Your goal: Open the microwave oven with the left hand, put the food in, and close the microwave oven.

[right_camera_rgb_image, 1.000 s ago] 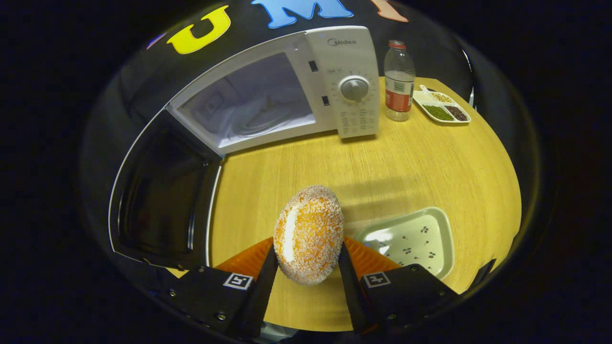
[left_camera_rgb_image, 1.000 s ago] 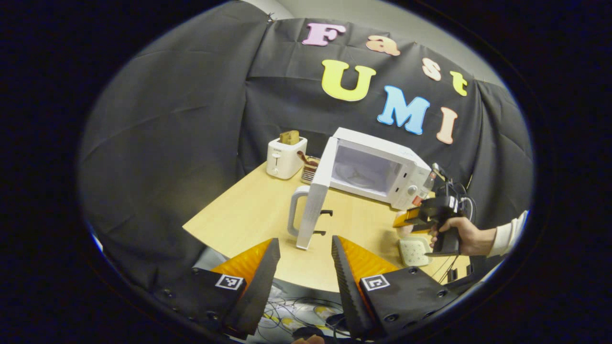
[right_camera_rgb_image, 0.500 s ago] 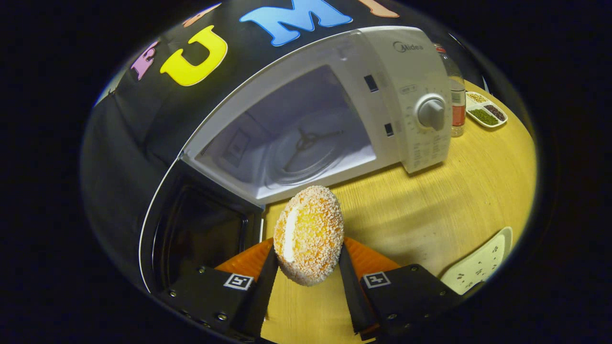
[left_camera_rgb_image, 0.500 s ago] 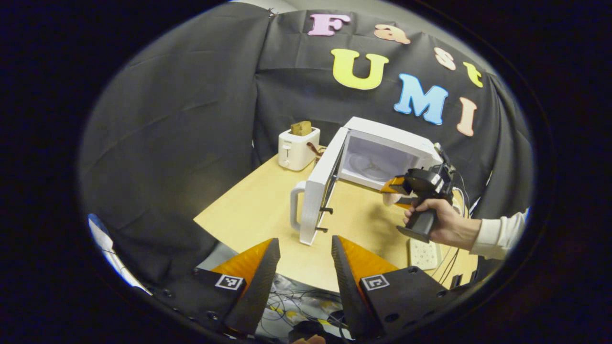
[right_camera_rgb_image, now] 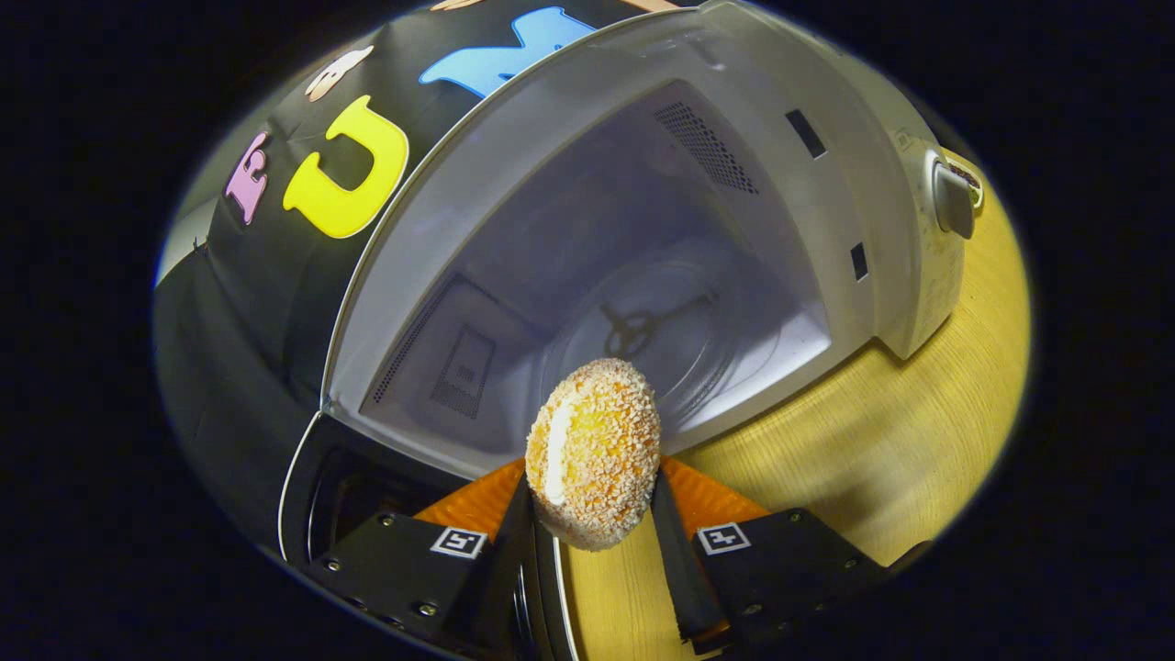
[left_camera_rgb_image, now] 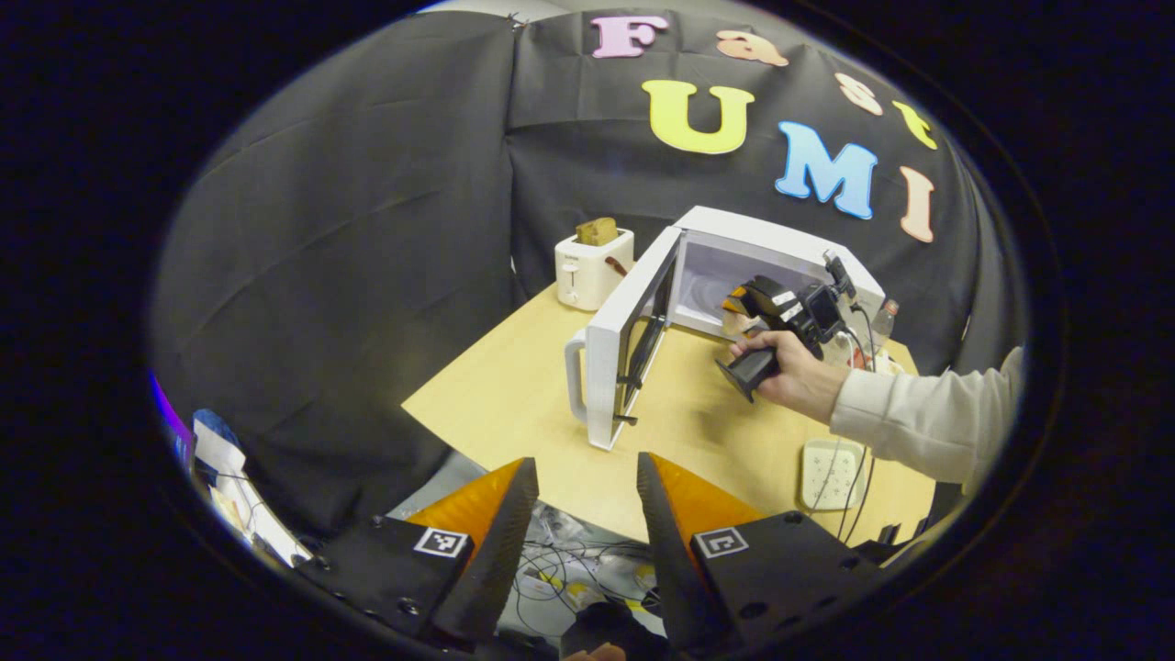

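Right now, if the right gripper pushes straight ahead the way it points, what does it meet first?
Probably the glass turntable inside the open microwave. The right gripper, holding the crumbed bun, faces the cavity with no obstacle visible; depth is unclear.

Toaster [left_camera_rgb_image: 593, 268], patterned plate [left_camera_rgb_image: 831, 473], floor cables [left_camera_rgb_image: 569, 588]

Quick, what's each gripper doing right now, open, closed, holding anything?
Left gripper: open, holding nothing, back from the table.
Right gripper: shut on the crumbed bun, at the open microwave mouth.
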Motion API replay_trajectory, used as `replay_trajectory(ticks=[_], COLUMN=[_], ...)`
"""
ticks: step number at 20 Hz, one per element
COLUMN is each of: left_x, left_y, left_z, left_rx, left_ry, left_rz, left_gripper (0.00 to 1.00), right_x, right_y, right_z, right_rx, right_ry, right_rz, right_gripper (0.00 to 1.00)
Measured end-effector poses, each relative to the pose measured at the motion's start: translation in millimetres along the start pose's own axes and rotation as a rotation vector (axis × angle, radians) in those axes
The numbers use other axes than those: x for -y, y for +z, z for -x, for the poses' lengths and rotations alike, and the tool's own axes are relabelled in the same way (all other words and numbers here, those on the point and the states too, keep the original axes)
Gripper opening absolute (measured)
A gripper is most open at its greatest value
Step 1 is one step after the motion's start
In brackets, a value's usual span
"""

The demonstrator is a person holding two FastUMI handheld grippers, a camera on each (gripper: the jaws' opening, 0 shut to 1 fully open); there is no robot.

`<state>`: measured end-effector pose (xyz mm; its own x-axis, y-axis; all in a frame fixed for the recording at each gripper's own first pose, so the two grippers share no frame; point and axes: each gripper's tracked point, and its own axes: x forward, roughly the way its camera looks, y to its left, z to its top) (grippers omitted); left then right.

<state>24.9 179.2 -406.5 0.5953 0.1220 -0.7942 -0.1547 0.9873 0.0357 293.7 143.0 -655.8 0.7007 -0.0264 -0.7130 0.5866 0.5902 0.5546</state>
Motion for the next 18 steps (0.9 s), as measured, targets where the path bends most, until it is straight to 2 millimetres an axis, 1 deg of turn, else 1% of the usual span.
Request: replay_trajectory(ticks=[1, 3, 4, 5, 6, 8, 9, 10, 11, 12, 13, 14, 15, 16, 17, 18], left_x=[0, 1, 1, 1, 1, -1, -1, -3, -4, -5, -5, -7, -6, -3, -2, -1], left_y=[0, -1, -1, -2, -3, -3, -6, -6, -7, -8, -9, -10, -11, -12, -13, -15], left_z=[-2, -1, -1, 1, 1, 2, 2, 3, 4, 5, 6, 6, 6, 5, 2, 2], left_rx=[-0.006, -0.009, -0.008, -0.012, -0.016, -0.021, -0.024, -0.026, -0.029, -0.031, -0.033, -0.034, -0.036, -0.043, -0.049, -0.053], left_ry=[0.004, 0.014, 0.018, 0.021, 0.024, 0.030, 0.033, 0.037, 0.041, 0.044, 0.045, 0.046, 0.044, 0.040, 0.039, 0.038], left_rz=[0.003, 0.011, 0.016, 0.023, 0.029, 0.036, 0.038, 0.037, 0.038, 0.042, 0.047, 0.055, 0.067, 0.078, 0.087, 0.093], left_gripper=[0.80, 0.72, 0.75, 0.75, 0.80, 0.70, 0.75, 0.70, 0.70, 0.80, 0.75, 0.70, 0.70, 0.75, 0.75, 0.80], right_x=[-1, -2, -1, 0, 0, 1, 3, 4, 6, 6, 4, 8, 9, 9, 8, 8], right_y=[3, 4, 4, 9, 11, 15, 16, 17, 17, 16, 17, 19, 21, 21, 22, 24], right_z=[-5, -13, -20, -29, -28, -31, -32, -33, -34, -36, -39, -46, -50, -53, -56, -56], right_rx=[0.006, 0.017, 0.015, 0.032, 0.051, 0.084, 0.097, 0.114, 0.125, 0.132, 0.142, 0.149, 0.160, 0.170, 0.183, 0.195], right_ry=[-0.008, -0.028, -0.042, -0.043, -0.057, -0.072, -0.082, -0.091, -0.108, -0.115, -0.119, -0.120, -0.117, -0.117, -0.112, -0.104], right_rz=[-0.010, -0.020, -0.028, -0.034, -0.041, -0.050, -0.050, -0.051, -0.054, -0.062, -0.067, -0.066, -0.061, -0.057, -0.048, -0.034], right_gripper=[0.68, 0.69, 0.69, 0.68, 0.68, 0.68, 0.68, 0.68, 0.68, 0.68, 0.73, 0.74, 0.73, 0.73, 0.73, 0.74])
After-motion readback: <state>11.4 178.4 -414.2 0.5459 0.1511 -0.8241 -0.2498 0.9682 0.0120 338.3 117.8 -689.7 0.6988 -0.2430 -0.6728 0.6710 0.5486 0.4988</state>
